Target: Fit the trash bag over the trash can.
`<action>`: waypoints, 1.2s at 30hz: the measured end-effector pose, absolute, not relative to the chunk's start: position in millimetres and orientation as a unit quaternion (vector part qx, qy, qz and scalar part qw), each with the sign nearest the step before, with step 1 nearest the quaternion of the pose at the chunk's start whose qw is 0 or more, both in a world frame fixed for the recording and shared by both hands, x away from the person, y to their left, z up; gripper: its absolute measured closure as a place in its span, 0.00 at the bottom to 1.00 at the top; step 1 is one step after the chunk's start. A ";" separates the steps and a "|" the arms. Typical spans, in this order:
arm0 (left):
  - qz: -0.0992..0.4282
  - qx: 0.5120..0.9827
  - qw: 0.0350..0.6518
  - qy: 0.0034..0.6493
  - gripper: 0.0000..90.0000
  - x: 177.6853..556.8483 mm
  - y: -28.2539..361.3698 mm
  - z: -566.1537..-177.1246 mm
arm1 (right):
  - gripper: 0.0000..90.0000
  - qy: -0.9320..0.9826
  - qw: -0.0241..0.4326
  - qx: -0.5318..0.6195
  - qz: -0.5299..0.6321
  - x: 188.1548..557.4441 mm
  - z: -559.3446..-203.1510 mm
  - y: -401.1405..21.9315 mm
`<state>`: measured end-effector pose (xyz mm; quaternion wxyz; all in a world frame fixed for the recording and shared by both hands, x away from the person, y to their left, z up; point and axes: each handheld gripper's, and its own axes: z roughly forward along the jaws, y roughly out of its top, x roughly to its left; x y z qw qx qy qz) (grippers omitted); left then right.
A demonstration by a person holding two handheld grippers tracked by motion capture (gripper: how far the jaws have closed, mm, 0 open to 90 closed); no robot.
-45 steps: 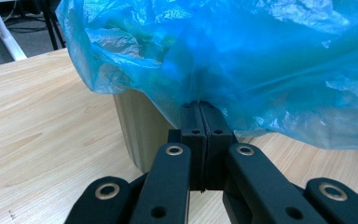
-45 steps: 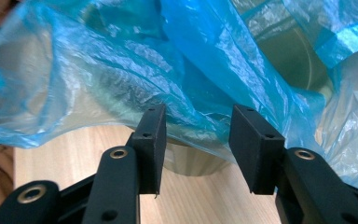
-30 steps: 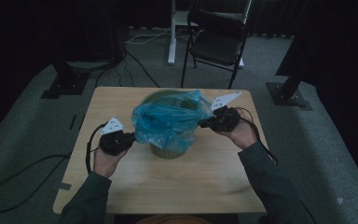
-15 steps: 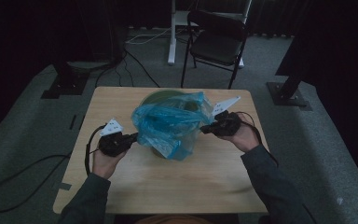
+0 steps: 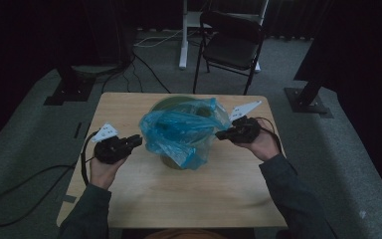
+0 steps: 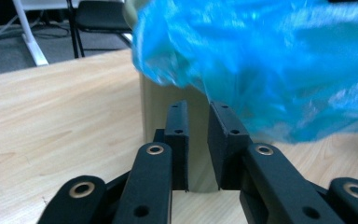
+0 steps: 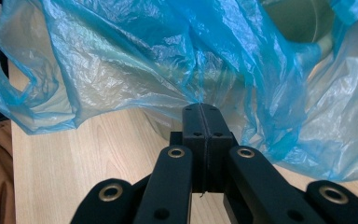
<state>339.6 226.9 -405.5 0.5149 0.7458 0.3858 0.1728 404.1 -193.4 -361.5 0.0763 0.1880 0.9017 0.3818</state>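
Near the table's (image 5: 129,199) far edge, midway between its left and right sides, stands a pale green bin (image 5: 179,160) with a blue bag (image 5: 179,130) draped loosely over its top and down its near side. On the high view, the right gripper (image 5: 221,134) comes in level from the bin's right; its jaws are pressed together on a fold of the bag, and in the right gripper view (image 7: 200,112) the film gathers into creases where it enters the closed pads. The bin's open rim (image 7: 303,28) shows past the plastic there. Toward the left edge, the left gripper (image 5: 137,141) lies just beside the bag without touching it. Its jaws have just been opening: in the left gripper view (image 6: 196,122) they stand slightly apart with nothing between them, the bin wall behind the gap and the bag hanging above and to the right. A chair (image 5: 234,45) stands on the floor beyond the far edge.
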 end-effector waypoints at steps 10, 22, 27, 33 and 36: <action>0.189 0.726 0.540 0.380 0.76 349.4 220.3 -377.5 | 1.00 0.903 0.079 0.179 0.382 403.0 -360.6 -189.3; 0.192 0.744 0.524 0.368 0.59 360.8 190.8 -366.8 | 1.00 0.905 0.077 0.173 0.382 401.2 -362.0 -187.2; 0.211 0.759 0.499 0.361 0.49 352.0 179.1 -376.9 | 1.00 0.905 0.077 0.170 0.383 400.5 -362.1 -187.3; 0.224 0.752 0.499 0.368 0.56 340.7 186.9 -385.6 | 1.00 0.904 0.078 0.171 0.383 399.9 -362.8 -188.9; 0.225 0.748 0.504 0.368 0.65 336.4 191.9 -388.4 | 1.00 0.904 0.078 0.171 0.383 399.7 -363.3 -189.1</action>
